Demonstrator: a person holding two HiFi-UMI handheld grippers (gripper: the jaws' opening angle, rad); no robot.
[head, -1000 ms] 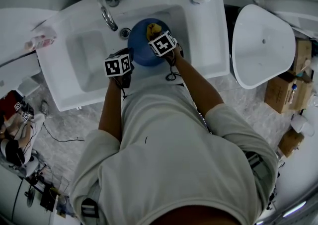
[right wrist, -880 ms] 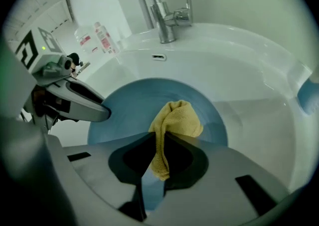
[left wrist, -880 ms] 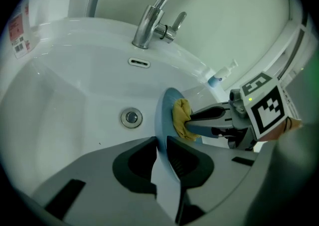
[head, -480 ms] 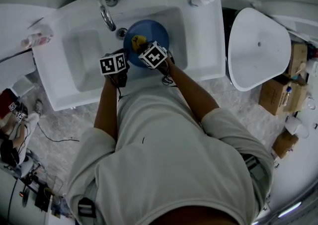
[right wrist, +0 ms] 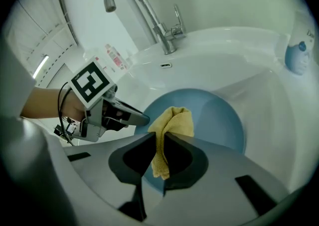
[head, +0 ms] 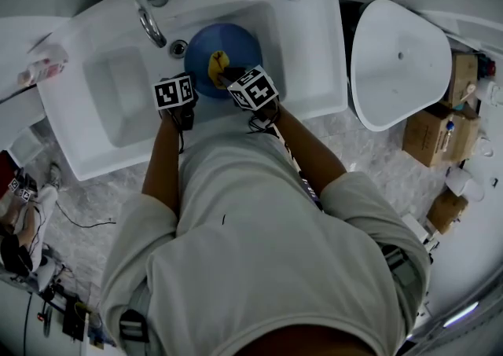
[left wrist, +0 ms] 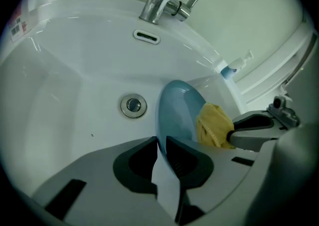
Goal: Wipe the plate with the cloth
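The wiping looks to be in mid-course. The left hand-held gripper (left wrist: 162, 145) has its jaws pressed onto the rim of the round blue plate (left wrist: 178, 108), holding it tilted up on edge inside the white ceramic sink (left wrist: 75, 90), just beside the metal drain (left wrist: 133, 105). The right hand-held gripper (right wrist: 162, 142) pinches a crumpled yellow cloth (right wrist: 172, 119) between its jaws, and the bunched end of the cloth lies against the plate's inner face near its middle. I see no dirt or streaks on the blue surface, so I cannot tell how much has been covered; by my reading the face around the cloth, the rim and the back remain to be wiped
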